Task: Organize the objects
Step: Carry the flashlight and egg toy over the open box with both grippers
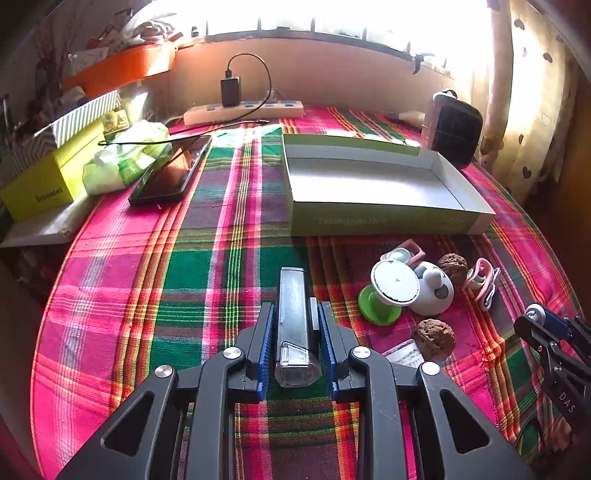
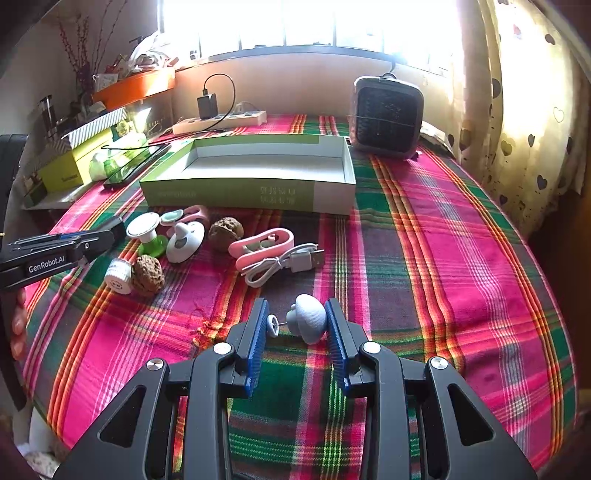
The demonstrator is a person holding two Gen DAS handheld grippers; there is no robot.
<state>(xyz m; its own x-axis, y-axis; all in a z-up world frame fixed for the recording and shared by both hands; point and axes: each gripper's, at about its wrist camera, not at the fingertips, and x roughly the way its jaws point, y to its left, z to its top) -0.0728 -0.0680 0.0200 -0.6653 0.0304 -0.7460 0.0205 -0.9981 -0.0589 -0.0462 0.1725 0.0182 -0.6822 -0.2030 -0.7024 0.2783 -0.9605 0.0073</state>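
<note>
1. Box [image 1: 369, 184], one, empty, sits across the table [image 1: 221, 221] beyond both grippers.
2. Left gripper [image 1: 295, 321]: jaws narrow, clamped on one lighter [image 1: 293, 314], long axis pointing boxward, left of box.
3. Right gripper [image 2: 297, 321]: jaws narrow, pinching one grey mushroom [image 2: 308, 321]; box lies ahead-left.
4. Walnuts [image 2: 225, 229]: three, near box front.

Bright window [image 2: 295, 22] behind, heart-print curtain [image 2: 517, 110] right, plaid tablecloth [image 2: 443, 240], beige wall [image 1: 332, 74].

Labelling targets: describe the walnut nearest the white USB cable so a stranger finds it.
Start at the open green-sided box on the plaid cloth. Just before its front wall sits a walnut, left of the pink holder and USB cable. Unlike the other walnut, no white cap touches it.
</note>
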